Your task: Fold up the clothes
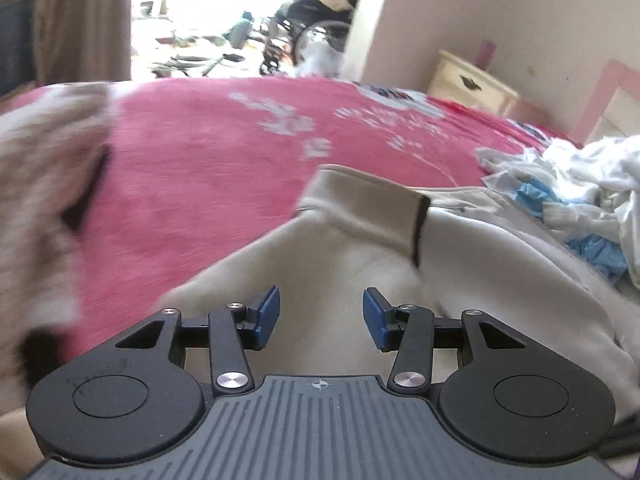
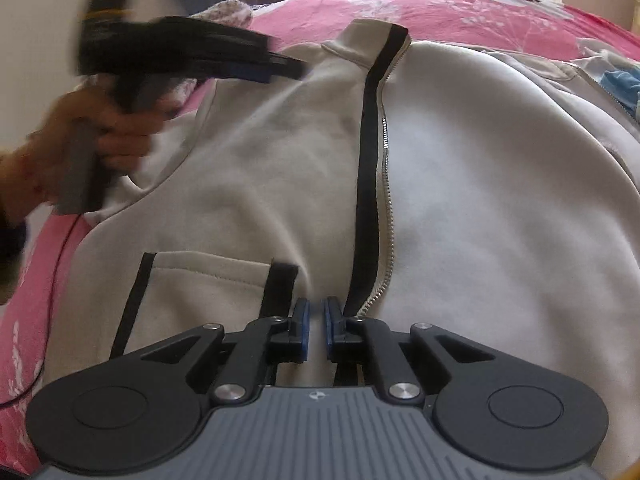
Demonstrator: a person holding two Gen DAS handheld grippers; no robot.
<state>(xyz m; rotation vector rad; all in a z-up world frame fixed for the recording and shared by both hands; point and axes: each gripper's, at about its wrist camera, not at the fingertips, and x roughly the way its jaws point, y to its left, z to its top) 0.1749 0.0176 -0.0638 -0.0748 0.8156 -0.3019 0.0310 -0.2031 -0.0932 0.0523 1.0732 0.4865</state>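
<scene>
Two wrist views of one bed. Pink floral bedspread [image 2: 460, 12] covers the whole work surface. On it a cream zip-front jacket [image 2: 480, 200] lies spread flat, front side up, collar toward the far edge and hem nearest the right camera; it is not folded at this moment. Its fabric looks thick, soft and limp, probably fleece-like: it should drape and sag when lifted, grip well between pads, and weigh more than a shirt. The black-taped zipper [image 2: 370, 152] runs down the centre and forms the only stiff line, likely to resist a crease across it. Good holds, by judgement, are the doubled edges: collar [image 1: 360, 196], shoulder seams, hem corners. A heap of white and blue laundry [image 1: 580, 184] lies just beyond the jacket, and a mottled cloth [image 1: 44, 184], blurred, sits to the left. The left gripper [image 1: 321, 318] hangs over the shoulder area near the collar with its jaws well apart, holding nothing; the hand [image 2: 116, 136] carrying it is motion-blurred. The right gripper [image 2: 317, 330] sits low at the hem beside the zipper foot, pads nearly together with a slim gap; whether cloth is pinched between them cannot be told. Black-edged pocket [image 2: 208, 280] lies left of it.
</scene>
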